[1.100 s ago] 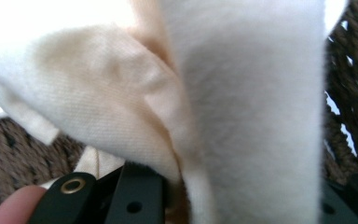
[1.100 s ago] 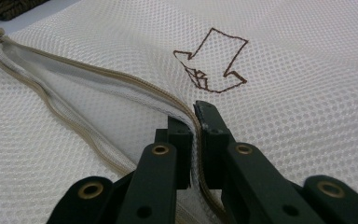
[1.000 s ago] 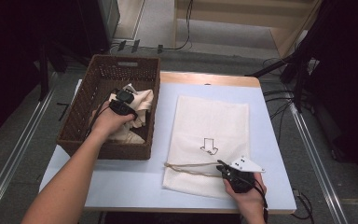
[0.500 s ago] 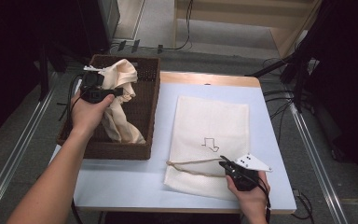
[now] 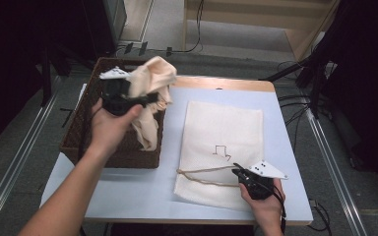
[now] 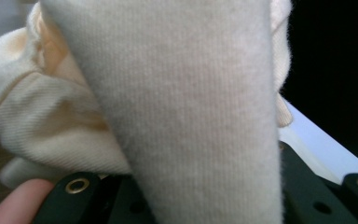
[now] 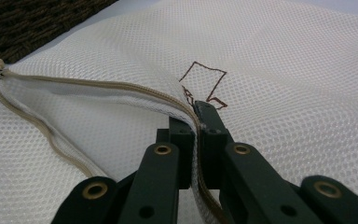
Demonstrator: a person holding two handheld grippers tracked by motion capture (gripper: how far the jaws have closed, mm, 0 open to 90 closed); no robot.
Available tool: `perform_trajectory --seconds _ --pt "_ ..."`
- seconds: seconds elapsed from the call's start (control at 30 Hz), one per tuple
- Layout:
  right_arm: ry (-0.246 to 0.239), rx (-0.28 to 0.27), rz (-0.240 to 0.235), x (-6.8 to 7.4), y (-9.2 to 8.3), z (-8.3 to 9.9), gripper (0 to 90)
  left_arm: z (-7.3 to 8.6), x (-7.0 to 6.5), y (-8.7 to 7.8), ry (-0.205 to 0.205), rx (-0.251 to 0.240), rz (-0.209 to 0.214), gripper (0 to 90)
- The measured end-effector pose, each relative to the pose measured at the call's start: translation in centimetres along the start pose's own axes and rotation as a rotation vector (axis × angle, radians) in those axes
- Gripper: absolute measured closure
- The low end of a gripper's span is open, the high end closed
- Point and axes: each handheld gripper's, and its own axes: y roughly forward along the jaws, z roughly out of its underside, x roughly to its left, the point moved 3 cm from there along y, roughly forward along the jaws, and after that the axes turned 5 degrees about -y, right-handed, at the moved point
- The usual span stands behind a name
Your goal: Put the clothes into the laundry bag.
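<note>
Left tongs [image 5: 145, 98] clenched on a soft cream cloth garment [image 5: 152, 86], held up in the air over the right edge of the dark brown woven basket [image 5: 76, 140]. Cloth hanging down from the tongs, its loose end dropping along the basket's right wall. In the left gripper view, cream cloth [image 6: 182, 107] draped right over the black tongs.

Right tongs [image 7: 196, 140] clenched on the tan zipper edge [image 7: 121, 86] of the flat white mesh bag [image 5: 224, 132], lifting that edge a little so the mouth gapes. Bag lying on the pale blue worktop [image 5: 128, 191], long axis running away from the person, mouth at the near end. Small brown drawn shape [image 7: 204, 84] on the mesh just past the tongs.

Bag mouth lying to the right of the cloth and nearer the person, down low by the right hand [image 5: 261, 204]. Probably next: cloth carried across and down into that opening. Left hand [image 5: 108, 128] holding the cloth; right hand nearer the mouth.

Counted: one basket, one mesh bag, one lifted cloth, two tongs. More cloth inside the basket: cannot tell
</note>
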Motion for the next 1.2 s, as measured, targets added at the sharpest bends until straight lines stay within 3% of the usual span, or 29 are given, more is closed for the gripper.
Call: perform_trajectory --seconds 0.2,0.37,0.4,0.5,0.53,0.63,0.73,0.83,0.9,1.0,1.2 --pt "0.001 -0.001 0.007 -0.3 0.1 0.0 87.8 4.0 -6.5 2.7 0.087 0.085 0.141 73.5" --pt "0.002 -0.001 0.007 -0.5 0.1 0.0 87.7 7.5 -9.3 3.9 0.114 0.154 0.202 73.3" --pt "0.002 -0.001 0.005 -0.5 0.2 0.0 87.7 8.2 -9.5 4.0 0.113 0.162 0.211 73.2" --pt "0.016 -0.001 0.012 -0.6 0.1 -0.1 87.6 10.2 -10.0 3.7 0.053 0.19 0.294 72.9" --pt "0.014 -0.003 0.01 -0.7 0.1 -0.1 87.6 11.1 -10.2 3.6 0.05 0.2 0.316 72.9" --pt "0.027 -0.001 0.004 -0.7 0.1 -0.1 87.6 13.1 -10.3 3.6 0.074 0.224 0.318 72.7" --pt "0.032 -0.002 -0.003 -0.8 0.3 -0.1 87.6 15.2 -9.9 4.0 0.036 0.272 0.37 72.5" --pt "0.042 -0.002 0.0 -0.8 0.2 -0.2 87.6 17.3 -9.9 4.6 0.079 0.354 0.395 71.7" --pt "0.051 -0.005 0.01 -0.9 0.2 -0.2 87.6 18.5 -10.1 5.3 0.121 0.426 0.376 70.3" --pt "0.062 -0.006 0.001 -0.7 0.3 -0.4 87.6 19.3 -10.5 6.3 0.109 0.46 0.404 68.3" --pt "0.084 -0.046 -0.024 -0.4 -0.2 -1.1 87.5 19.6 -11.9 8.0 0.138 0.518 0.441 65.9"
